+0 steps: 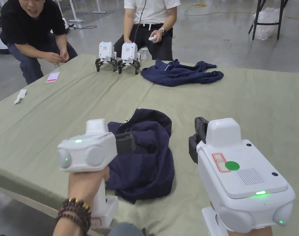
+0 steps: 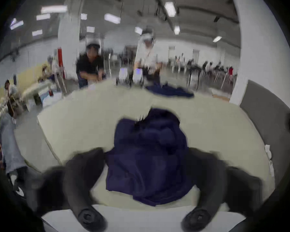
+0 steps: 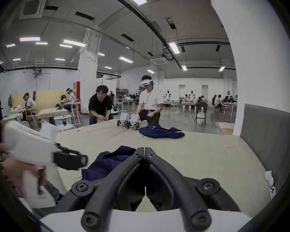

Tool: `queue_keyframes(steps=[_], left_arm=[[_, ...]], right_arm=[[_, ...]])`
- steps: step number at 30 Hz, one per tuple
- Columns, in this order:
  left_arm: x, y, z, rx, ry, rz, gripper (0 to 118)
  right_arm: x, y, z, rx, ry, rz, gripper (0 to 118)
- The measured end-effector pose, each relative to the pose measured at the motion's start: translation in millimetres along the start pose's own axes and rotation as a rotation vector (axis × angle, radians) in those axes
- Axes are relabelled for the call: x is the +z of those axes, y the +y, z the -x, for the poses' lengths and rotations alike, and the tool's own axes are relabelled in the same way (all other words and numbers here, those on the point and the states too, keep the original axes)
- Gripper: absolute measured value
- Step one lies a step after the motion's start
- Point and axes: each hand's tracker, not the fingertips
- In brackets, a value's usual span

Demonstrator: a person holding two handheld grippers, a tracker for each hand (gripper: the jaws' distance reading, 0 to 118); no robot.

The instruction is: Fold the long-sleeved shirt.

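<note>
On the olive-green cloth-covered surface (image 1: 231, 101), a crumpled navy-blue long-sleeved shirt (image 1: 145, 159) lies in a heap near the front edge, bunched and not yet folded. The left tongs (image 2: 146, 172) hang just above its left side; in the left gripper view their two dark jaws stand wide apart with the shirt (image 2: 149, 160) showing between them, though that view is blurred, so I cannot tell whether either jaw touches the fabric. A hand (image 1: 84, 184) with a dark beaded bracelet (image 1: 75, 212) grips the white body of this tool. The right tongs (image 3: 144, 149) are held to the right of the shirt (image 3: 107, 162) and off it; in the right gripper view their black jaws meet tip to tip with nothing caught between them. That view also shows the left tongs (image 3: 81, 160) over the shirt's left side.

Towards the far edge lies a second rumpled navy-blue garment (image 1: 181, 73), and just left of it stand two spare white grippers with black claws (image 1: 118, 57), side by side. A pink-and-white phone (image 1: 52, 77) and a scrap of white paper (image 1: 20, 96) rest near the left edge. Beyond the far edge, a person in a black top (image 1: 29, 27) leans forward and a person in a white T-shirt (image 1: 151, 18) sits holding a small white controller (image 1: 152, 38).
</note>
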Motion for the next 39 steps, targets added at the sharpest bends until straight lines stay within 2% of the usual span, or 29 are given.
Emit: queue_keyframes(steps=[3,6,7,8,10,13,14,17,22,27,29,34,37,39], left_arm=[[-55,19,1,-0.004,-0.014,0.016,110],[-116,35,-8,-0.136,-0.025,0.104,110],[-132,38,-12,-0.172,-0.006,0.139,106],[-145,39,-20,-0.195,-0.001,0.149,96],[-169,38,-27,-0.206,-0.035,0.197,64],[-198,27,-30,-0.131,0.004,0.325,23],[-199,25,-32,-0.102,0.002,0.355,23],[-172,36,-40,-0.146,-0.001,0.306,20],[-82,74,-75,-0.173,-0.258,0.166,19],[2,84,-189,-0.304,-0.499,0.065,17],[17,70,-248,-0.406,-0.58,0.036,17],[39,-10,-395,-0.485,-0.897,0.139,17],[26,-88,-473,-0.568,-0.949,0.258,16],[9,-134,-501,-0.6,-0.906,0.342,17]], right_arm=[[-6,-6,0,0.003,0.014,0.024,0],[-17,-12,-1,0.016,0.017,0.062,0],[-20,-15,-1,0.016,0.014,0.071,0],[-24,-17,-3,0.015,0.015,0.082,0],[-31,-19,-6,0.019,0.008,0.104,0],[-37,-21,-15,0.01,-0.013,0.118,0],[-37,-21,-18,0.007,-0.021,0.12,0],[-33,-19,-30,-0.002,-0.041,0.12,0],[-11,-15,-57,-0.052,-0.083,0.115,0],[34,-2,-104,-0.086,-0.211,0.064,0],[55,3,-127,-0.094,-0.27,0.045,0],[107,2,-182,-0.132,-0.461,0.051,0],[134,-7,-209,-0.134,-0.546,0.086,0],[148,-13,-221,-0.138,-0.594,0.12,0]])
